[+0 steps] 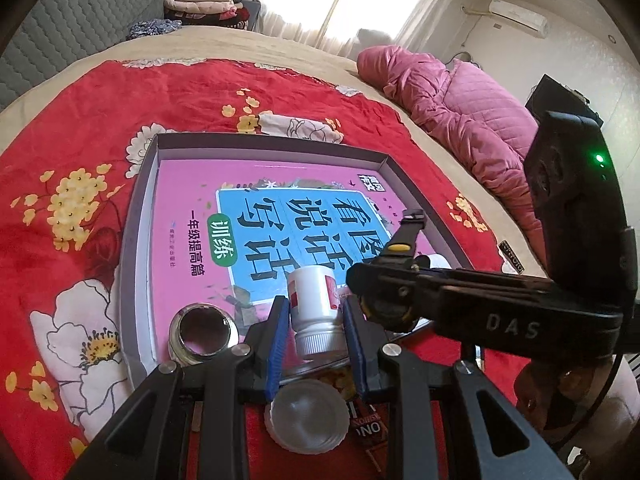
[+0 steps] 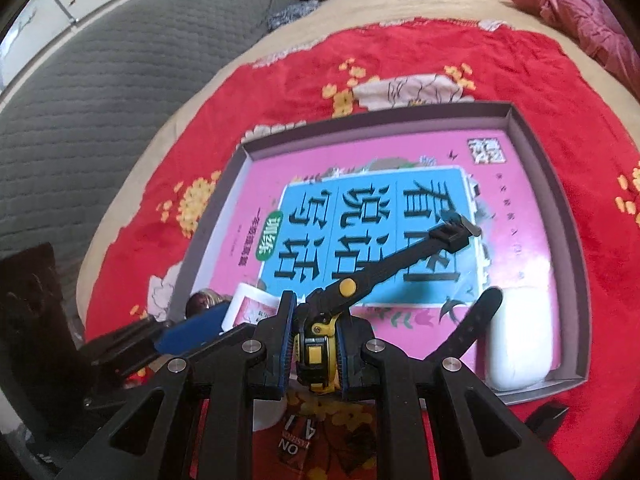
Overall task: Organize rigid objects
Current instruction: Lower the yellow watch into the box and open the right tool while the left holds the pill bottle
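The left gripper [image 1: 316,328] is clamped on a white bottle [image 1: 314,304] above the near edge of the grey tray [image 1: 136,216]. The right gripper [image 2: 316,354] is closed around a black-and-yellow watch [image 2: 320,344] at the tray's near side.

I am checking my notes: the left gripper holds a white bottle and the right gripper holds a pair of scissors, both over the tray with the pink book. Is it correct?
Not quite. The right gripper holds a black and yellow wristwatch, not scissors; the right wrist view shows it. The rest stands: the left gripper holds the white bottle over the tray with the pink book.
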Demonstrator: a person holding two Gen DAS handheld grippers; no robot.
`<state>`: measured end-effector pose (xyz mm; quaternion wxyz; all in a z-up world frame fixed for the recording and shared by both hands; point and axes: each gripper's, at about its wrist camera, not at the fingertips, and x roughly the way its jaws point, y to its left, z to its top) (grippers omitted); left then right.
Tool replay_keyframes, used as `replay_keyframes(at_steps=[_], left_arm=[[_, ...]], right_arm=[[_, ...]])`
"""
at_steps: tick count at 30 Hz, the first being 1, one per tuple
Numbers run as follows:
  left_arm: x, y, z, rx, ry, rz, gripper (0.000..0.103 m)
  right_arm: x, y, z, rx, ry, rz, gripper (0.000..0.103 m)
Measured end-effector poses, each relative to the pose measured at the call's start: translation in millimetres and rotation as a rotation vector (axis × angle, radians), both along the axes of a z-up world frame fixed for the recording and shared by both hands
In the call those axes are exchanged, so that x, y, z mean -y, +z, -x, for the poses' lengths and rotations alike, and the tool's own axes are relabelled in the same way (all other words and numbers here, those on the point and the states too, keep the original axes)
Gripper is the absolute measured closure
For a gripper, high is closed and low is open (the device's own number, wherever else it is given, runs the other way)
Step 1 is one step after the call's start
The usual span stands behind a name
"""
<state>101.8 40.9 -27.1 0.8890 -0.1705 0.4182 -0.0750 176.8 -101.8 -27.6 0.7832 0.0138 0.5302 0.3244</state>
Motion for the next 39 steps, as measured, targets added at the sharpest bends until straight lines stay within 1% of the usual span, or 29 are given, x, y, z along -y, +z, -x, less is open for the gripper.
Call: replay_keyframes(at_steps=[4, 10, 15, 21, 22, 23, 29, 33, 34, 37, 39], left_arm=[[1, -1, -1, -0.002, -0.003, -0.008, 0.075], [0, -4, -3, -0.012, -0.005, -0.012, 0.075], [0, -7, -4, -0.020, -0.004, -0.014, 0.075], [0, -8, -4, -0.024, -0.006, -0.015, 0.075], [0, -8, -4, -0.026, -0.006, -0.014, 0.075], [0, -9, -5, -0.027, -0.006, -0.014, 0.075], [1, -11, -6, -0.033, -0.007, -0.016, 0.075], [2, -13, -7, -0.038, -0.011, -0.020, 0.075], [2, -13, -7, -0.039, -0.012, -0.021, 0.075], [4, -15, -8, -0.043, -0.013, -0.024, 0.075], [5, -16, -9, -0.042, -0.012, -0.027, 0.075]], right_arm=[[-4, -4, -2, -0.014, 0.007, 0.018, 0.085], [-5, -11, -8, -0.039, -0.006, 0.017, 0.083], [-4, -20, -18, -0.086, -0.031, -0.009, 0.081], [-2, -25, -23, -0.119, -0.065, -0.020, 0.078], [0, -26, -24, -0.125, -0.075, -0.032, 0.075], [1, -25, -24, -0.123, -0.085, -0.041, 0.072], [8, -22, -25, -0.126, -0.101, -0.069, 0.071], [14, -15, -22, -0.100, -0.113, -0.088, 0.070], [16, -11, -20, -0.084, -0.120, -0.094, 0.068], [24, -3, -16, -0.055, -0.138, -0.115, 0.058], [30, 1, -14, -0.039, -0.153, -0.125, 0.057]])
